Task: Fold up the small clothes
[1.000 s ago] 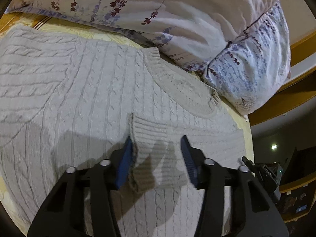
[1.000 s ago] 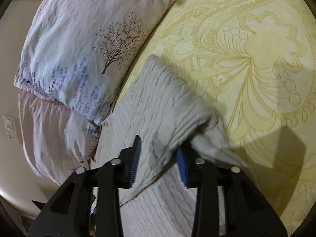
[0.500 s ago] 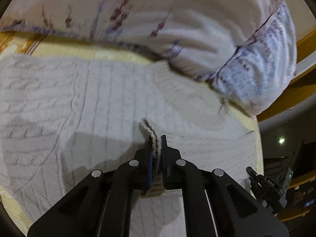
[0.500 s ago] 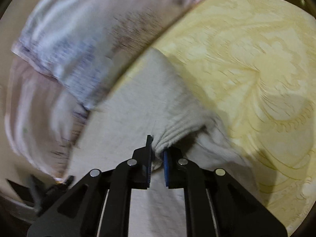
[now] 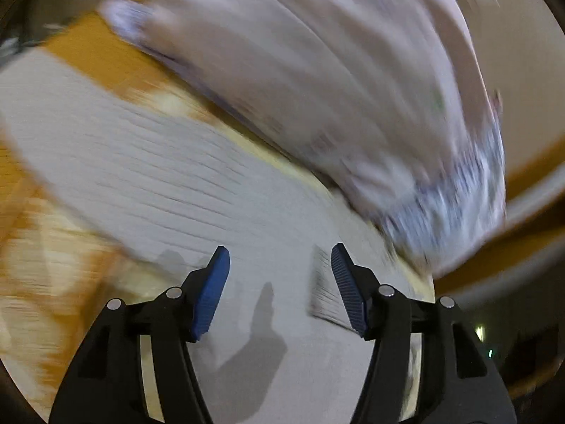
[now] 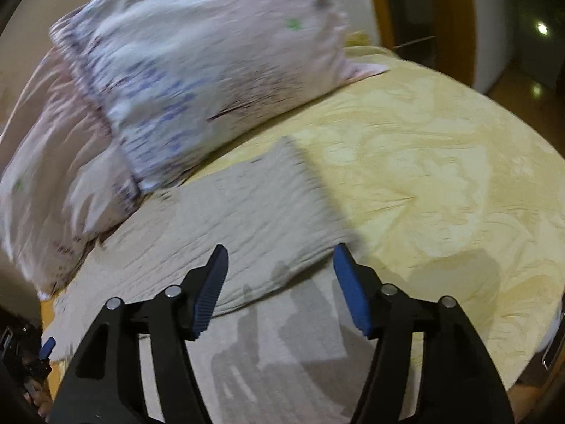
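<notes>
The left gripper [image 5: 280,284] has its jaws wide apart, and they have just been opening. Nothing is pinched between its blue pads [image 5: 212,291]; the sweater only lies under them. The right gripper [image 6: 280,284] is wide too, it has also just been opening, and its jaws hold nothing.

Below both lies the cream knitted sweater [image 6: 247,212]. It rests on the yellow bedspread [image 6: 441,183], near the head end of the bed, with its top edge just beside the flowered pillows [image 6: 197,81].

In the right view a sleeve [image 6: 257,205] is folded in over the body of the sweater, and its folded edge makes a soft bump in front of the jaws. So one fold looks done. I think the body still has to be folded, because a lot of the sweater lies spread out flat.

The left view is very blurry. It shows a long flat stretch of the sweater [image 5: 176,190], and a ribbed edge [image 5: 325,289] close by the right pad. The right view is sharper. It shows the bare bedspread off to the right and a doorway [image 6: 423,17] behind the bed, which the left view does not.
</notes>
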Demonstrator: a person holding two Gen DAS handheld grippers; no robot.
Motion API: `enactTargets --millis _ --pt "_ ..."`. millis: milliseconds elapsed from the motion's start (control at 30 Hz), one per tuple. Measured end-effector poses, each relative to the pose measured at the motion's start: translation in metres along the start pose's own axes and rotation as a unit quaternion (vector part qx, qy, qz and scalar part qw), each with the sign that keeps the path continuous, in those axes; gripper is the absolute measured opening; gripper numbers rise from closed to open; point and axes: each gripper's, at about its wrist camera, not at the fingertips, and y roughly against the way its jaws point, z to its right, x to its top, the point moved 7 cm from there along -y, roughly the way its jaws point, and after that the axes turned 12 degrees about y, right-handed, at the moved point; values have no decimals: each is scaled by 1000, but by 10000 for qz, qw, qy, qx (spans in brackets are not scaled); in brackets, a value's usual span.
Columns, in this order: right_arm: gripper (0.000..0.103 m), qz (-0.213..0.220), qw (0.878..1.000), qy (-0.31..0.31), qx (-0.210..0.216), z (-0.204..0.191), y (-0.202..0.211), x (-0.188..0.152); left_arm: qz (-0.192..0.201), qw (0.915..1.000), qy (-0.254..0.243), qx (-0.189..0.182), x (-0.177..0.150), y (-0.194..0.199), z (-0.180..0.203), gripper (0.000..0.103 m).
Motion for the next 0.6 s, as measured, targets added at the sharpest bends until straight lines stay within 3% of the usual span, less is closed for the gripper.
enactTargets --millis 100,233,433,600 --pt "65 -202 9991 223 283 -22 -6 -6 561 9949 721 424 30 32 -55 59" --pt "68 -383 9963 570 526 -51 -9 -14 992 9795 1692 469 56 54 -110 54" --pt "70 -459 9929 909 608 -72 -6 -21 912 9677 2341 234 72 41 -133 46" --pt "70 -523 9933 862 567 -68 -3 -25 1104 9495 2938 66 81 35 -146 43"
